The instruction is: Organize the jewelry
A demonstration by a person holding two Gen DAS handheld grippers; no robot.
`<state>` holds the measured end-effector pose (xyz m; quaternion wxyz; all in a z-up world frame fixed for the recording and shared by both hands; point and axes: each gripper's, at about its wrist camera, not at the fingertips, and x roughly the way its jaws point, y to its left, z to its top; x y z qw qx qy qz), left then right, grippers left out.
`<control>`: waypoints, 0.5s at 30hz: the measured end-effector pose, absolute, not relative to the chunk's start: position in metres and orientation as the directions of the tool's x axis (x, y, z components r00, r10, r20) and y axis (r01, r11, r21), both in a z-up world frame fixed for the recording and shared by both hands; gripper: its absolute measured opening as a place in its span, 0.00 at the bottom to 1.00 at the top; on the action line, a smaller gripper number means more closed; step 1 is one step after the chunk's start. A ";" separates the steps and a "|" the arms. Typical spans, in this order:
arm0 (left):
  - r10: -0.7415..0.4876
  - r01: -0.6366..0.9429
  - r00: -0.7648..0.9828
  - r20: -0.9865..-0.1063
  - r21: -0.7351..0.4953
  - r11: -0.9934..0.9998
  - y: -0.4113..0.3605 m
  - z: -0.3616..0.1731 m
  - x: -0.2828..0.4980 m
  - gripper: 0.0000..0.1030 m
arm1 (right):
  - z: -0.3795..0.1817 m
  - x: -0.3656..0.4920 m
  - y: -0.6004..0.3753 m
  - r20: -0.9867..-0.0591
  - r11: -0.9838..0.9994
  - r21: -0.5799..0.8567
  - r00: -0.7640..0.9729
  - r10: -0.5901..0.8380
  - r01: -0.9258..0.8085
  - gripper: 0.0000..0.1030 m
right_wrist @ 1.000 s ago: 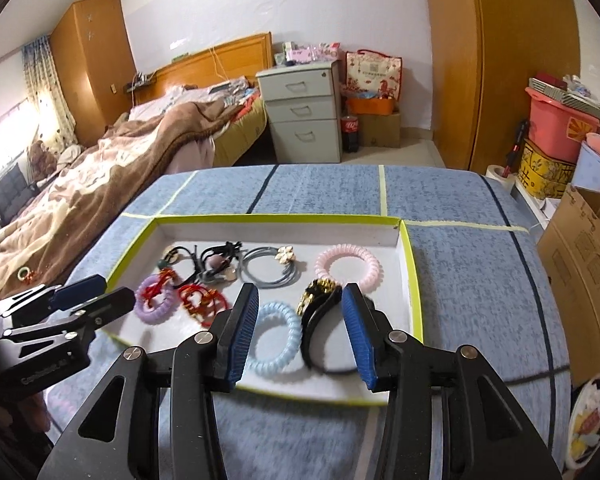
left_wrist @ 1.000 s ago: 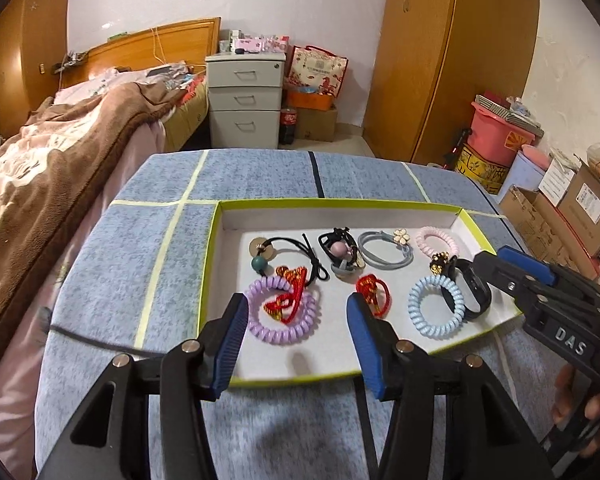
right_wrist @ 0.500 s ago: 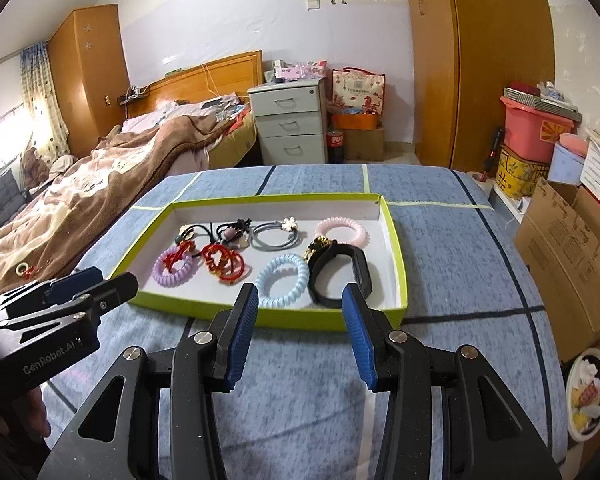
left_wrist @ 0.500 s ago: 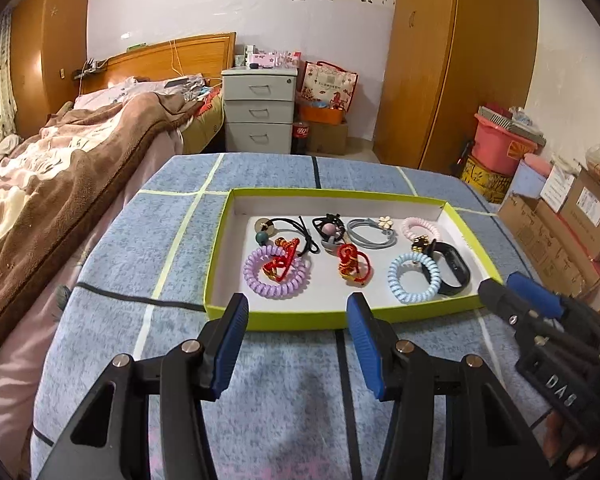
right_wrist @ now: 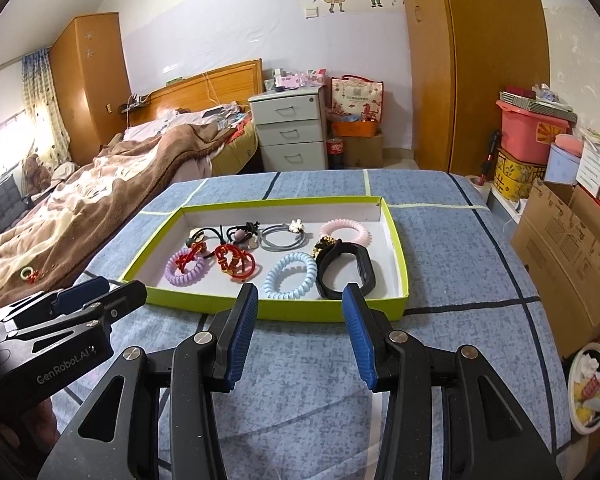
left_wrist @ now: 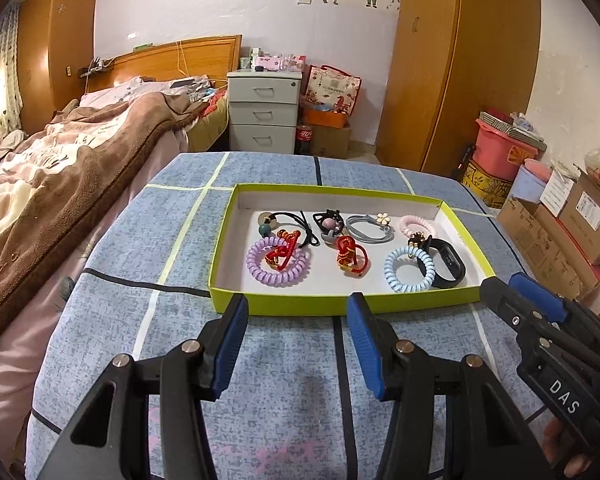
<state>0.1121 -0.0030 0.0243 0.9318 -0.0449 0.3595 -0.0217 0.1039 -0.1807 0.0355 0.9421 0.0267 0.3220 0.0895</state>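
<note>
A shallow lime-green tray (left_wrist: pixel 220 264) (right_wrist: pixel 396 240) sits on the blue patterned table. It holds a purple coil hair tie (left_wrist: pixel 276 266) (right_wrist: pixel 186 268), red knotted bracelets (left_wrist: pixel 352 256) (right_wrist: pixel 236 262), a light-blue coil tie (left_wrist: pixel 408 270) (right_wrist: pixel 290 276), a black wristband (left_wrist: pixel 446 262) (right_wrist: pixel 346 276), a grey tie with a flower (left_wrist: pixel 370 228), a pink coil tie (left_wrist: pixel 416 224) (right_wrist: pixel 344 232) and black ties (left_wrist: pixel 296 222). My left gripper (left_wrist: pixel 296 340) (right_wrist: pixel 100 296) is open and empty, in front of the tray's near wall. My right gripper (right_wrist: pixel 298 328) (left_wrist: pixel 516 292) is open and empty, also before the near wall.
A bed with a brown blanket (left_wrist: pixel 60 184) stands left of the table. A grey drawer cabinet (left_wrist: pixel 262 110) and a wooden wardrobe (left_wrist: pixel 456 64) are behind. Cardboard boxes (right_wrist: pixel 568 248) and a pink bin (right_wrist: pixel 532 128) crowd the right. A small bowl (right_wrist: pixel 590 388) lies on the floor.
Both grippers have pulled back and up from over the tray to in front of its near wall. Both stay open and empty. The tray's contents have not moved.
</note>
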 end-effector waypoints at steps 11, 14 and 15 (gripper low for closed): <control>-0.070 0.008 0.737 -0.672 -0.094 0.996 -0.005 0.024 0.110 0.52 | 0.034 0.100 -0.180 -0.606 0.982 0.116 0.773 0.188 -0.148 0.44; -0.071 0.008 0.736 -0.674 -0.096 0.995 -0.005 0.025 0.109 0.52 | 0.034 0.099 -0.180 -0.606 0.982 0.117 0.772 0.191 -0.151 0.44; -0.075 0.010 0.735 -0.674 -0.099 0.995 -0.005 0.025 0.110 0.52 | 0.034 0.099 -0.180 -0.608 0.982 0.118 0.770 0.191 -0.150 0.44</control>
